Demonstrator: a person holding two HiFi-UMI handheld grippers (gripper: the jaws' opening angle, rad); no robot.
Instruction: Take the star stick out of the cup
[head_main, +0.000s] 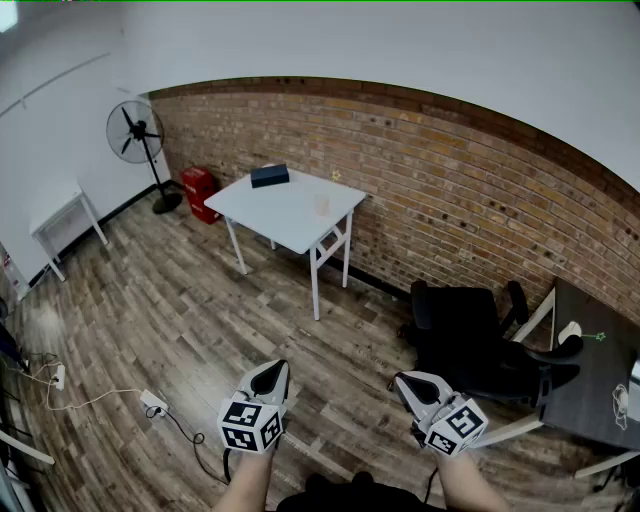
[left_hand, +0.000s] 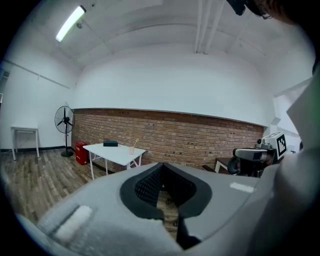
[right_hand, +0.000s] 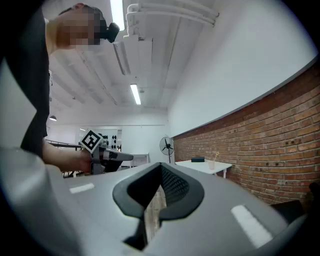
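- Cup (head_main: 321, 205) on desk (head_main: 270, 215), near its brick-wall edge; star stick (left_hand: 136, 143) stands roughly upright in it.
- Left gripper (head_main: 272, 372) and right gripper (head_main: 408, 383) are both pressed together, empty, well short of the desk; neither is clearly nearer.

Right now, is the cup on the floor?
No, the cup stands on the white table by the brick wall.

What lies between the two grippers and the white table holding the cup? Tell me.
Only bare wooden floor, clearest in the head view: the left gripper and right gripper are held low, far from the white table and its cup.
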